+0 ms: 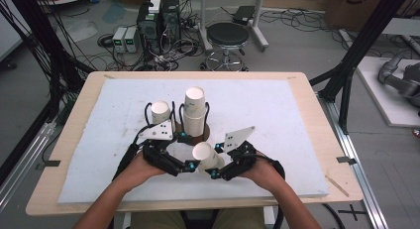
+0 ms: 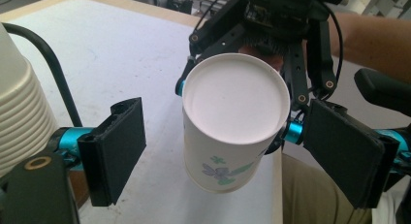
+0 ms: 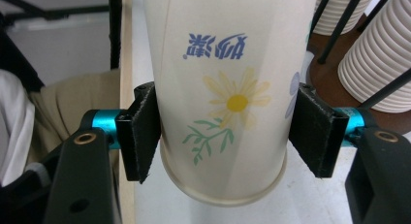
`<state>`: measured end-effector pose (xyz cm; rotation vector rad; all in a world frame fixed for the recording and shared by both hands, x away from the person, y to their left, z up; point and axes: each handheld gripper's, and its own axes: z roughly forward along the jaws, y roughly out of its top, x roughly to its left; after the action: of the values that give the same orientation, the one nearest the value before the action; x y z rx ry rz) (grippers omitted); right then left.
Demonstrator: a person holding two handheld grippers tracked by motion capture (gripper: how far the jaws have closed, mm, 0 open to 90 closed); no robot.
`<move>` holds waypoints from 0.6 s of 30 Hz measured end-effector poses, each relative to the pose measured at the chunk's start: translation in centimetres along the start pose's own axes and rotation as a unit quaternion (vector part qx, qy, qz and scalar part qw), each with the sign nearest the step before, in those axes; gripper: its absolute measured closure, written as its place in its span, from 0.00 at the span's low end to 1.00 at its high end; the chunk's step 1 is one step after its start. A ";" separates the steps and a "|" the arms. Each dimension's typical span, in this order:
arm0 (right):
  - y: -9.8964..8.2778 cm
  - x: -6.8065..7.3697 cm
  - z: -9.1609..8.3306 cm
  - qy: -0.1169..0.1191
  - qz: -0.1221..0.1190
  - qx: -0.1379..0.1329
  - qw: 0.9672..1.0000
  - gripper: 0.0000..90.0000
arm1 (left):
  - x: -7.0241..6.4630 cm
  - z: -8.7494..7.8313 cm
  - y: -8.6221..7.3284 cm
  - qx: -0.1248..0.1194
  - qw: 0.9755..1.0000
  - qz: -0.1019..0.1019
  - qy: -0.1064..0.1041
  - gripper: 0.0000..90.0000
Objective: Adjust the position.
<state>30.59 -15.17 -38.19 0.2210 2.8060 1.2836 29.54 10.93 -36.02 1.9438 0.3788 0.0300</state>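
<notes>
One paper cup (flower-printed, inverted) near the table's front edge, clamped in the right gripper; left gripper spread apart beside it; two cup stacks behind.

Even, soft light; sharp focus

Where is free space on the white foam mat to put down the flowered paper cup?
The white foam mat is bare right of the brown cup holder base and along its left side. It is crowded in the middle: two stacks of white paper cups and both grippers close around the flowered paper cup.
</notes>
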 end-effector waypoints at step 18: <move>2.9 0.0 0.7 0.009 -0.065 0.103 0.992 0.37 | 0.1 0.9 0.2 0.053 0.998 0.010 -0.017 0.24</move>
<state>30.96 -12.78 -36.42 0.0324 2.9115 0.9739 29.85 10.08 -36.16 2.0511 0.3437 -0.0113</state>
